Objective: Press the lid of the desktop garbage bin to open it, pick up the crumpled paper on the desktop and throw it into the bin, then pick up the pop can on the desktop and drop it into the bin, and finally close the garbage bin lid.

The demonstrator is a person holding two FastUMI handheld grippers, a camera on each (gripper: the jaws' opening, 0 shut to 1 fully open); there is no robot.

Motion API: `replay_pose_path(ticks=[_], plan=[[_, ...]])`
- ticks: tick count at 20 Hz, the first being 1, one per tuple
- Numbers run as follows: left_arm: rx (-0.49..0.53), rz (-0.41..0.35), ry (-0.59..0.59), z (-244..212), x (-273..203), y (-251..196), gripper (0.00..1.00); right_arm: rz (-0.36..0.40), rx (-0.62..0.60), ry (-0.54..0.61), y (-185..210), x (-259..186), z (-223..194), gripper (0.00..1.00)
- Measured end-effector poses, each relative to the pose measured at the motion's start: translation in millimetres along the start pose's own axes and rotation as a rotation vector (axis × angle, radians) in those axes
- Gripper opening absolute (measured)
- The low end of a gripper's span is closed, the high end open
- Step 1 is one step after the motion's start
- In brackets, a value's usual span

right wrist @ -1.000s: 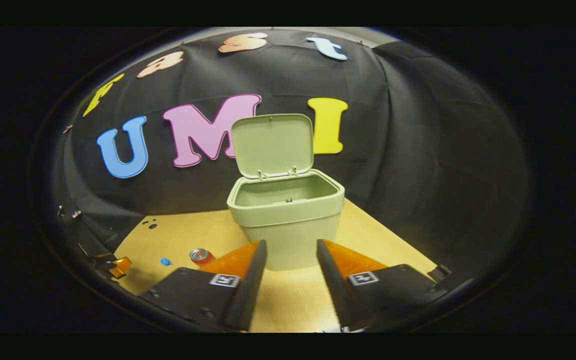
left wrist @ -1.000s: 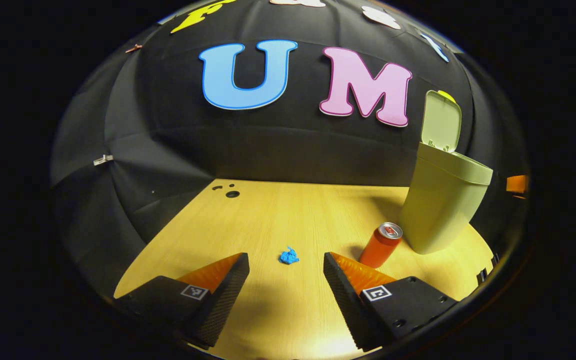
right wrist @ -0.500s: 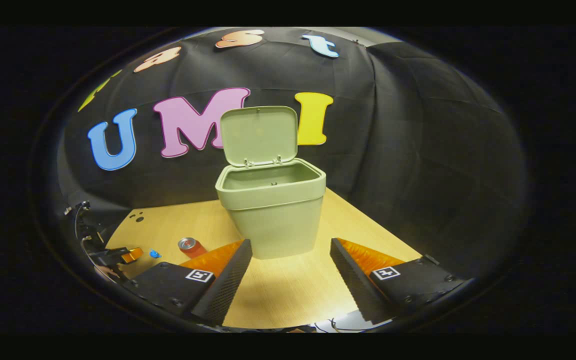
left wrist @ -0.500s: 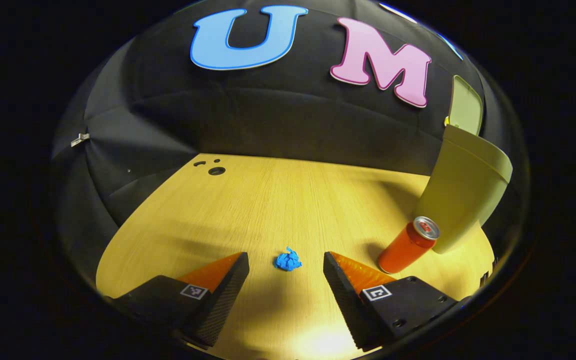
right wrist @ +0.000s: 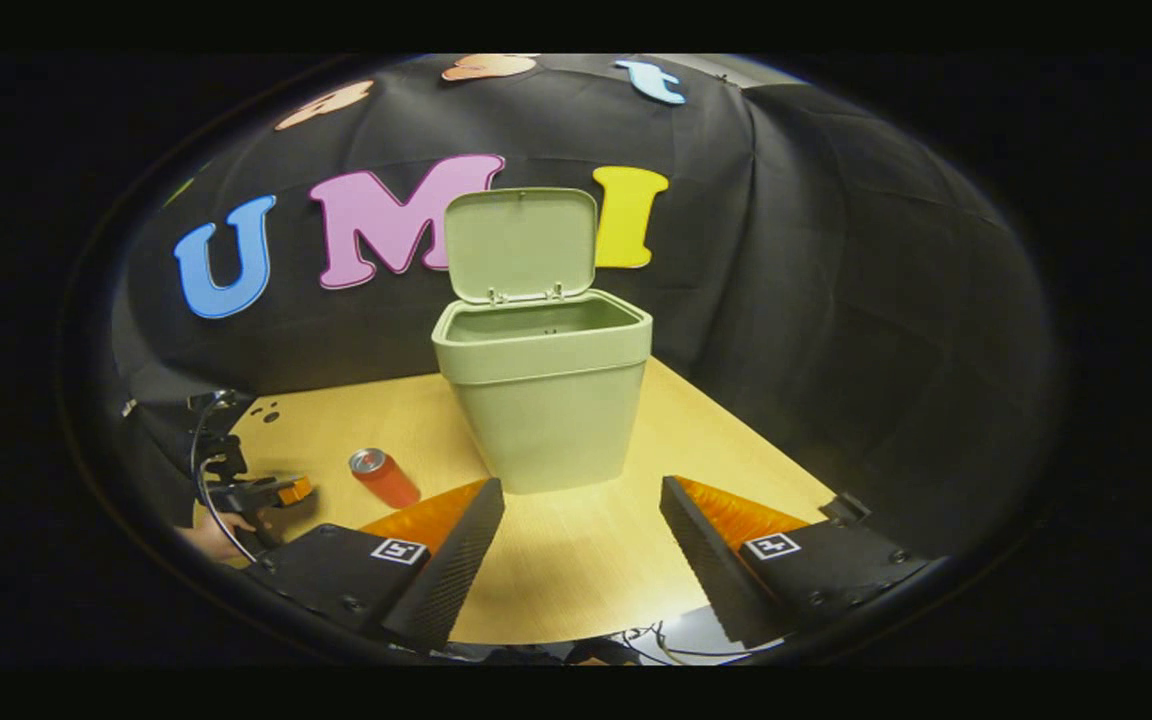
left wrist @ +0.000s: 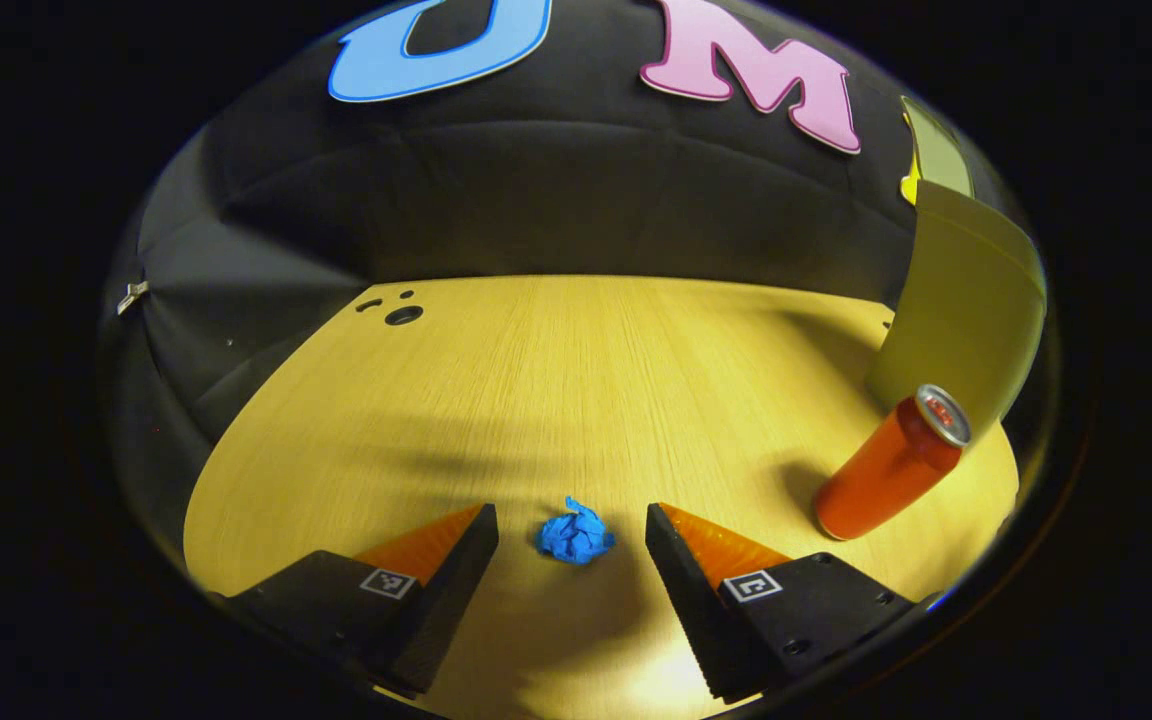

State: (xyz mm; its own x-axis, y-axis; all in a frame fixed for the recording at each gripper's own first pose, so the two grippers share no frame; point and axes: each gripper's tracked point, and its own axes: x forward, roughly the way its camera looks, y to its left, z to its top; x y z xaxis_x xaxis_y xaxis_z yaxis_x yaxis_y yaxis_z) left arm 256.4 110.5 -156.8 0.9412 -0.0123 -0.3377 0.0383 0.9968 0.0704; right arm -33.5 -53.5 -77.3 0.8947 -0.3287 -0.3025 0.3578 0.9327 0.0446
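A small blue crumpled paper (left wrist: pixel 575 535) lies on the wooden desk (left wrist: pixel 556 380), right between the tips of my open left gripper (left wrist: pixel 572 530), with a gap on either side. An orange pop can (left wrist: pixel 891 465) stands to its right, in front of the pale green bin (left wrist: pixel 966 300). In the right gripper view the bin (right wrist: pixel 544 395) stands mid-desk with its lid (right wrist: pixel 521 243) upright and open. My right gripper (right wrist: pixel 582 505) hangs open in front of the bin, holding nothing. The can (right wrist: pixel 383 477) stands left of the bin, and the left gripper (right wrist: pixel 271 492) with a hand shows at far left.
Black cloth walls close in the desk at the back and both sides. Small round holes (left wrist: pixel 402 314) mark the desk's far left corner. Cables (right wrist: pixel 651 637) lie at the near desk edge in the right gripper view.
My left gripper has lowered and advanced, so the paper now sits between its fingertips. The right gripper widened its jaws and drew back from the bin.
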Motion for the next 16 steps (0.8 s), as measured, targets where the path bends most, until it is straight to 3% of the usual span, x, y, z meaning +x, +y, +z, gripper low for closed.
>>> replay_pose_path(ticks=[11, 16], plan=[[0.016, -0.001, 0.024, -17, 9, 4, 0.93, -0.004, 0.001, 0.058, 6, 0, -23, 0.99], [0.024, -0.011, 0.010, -15, 13, 3, 0.84, 0.022, -0.011, 0.080, 18, 0, -32, 0.99]])
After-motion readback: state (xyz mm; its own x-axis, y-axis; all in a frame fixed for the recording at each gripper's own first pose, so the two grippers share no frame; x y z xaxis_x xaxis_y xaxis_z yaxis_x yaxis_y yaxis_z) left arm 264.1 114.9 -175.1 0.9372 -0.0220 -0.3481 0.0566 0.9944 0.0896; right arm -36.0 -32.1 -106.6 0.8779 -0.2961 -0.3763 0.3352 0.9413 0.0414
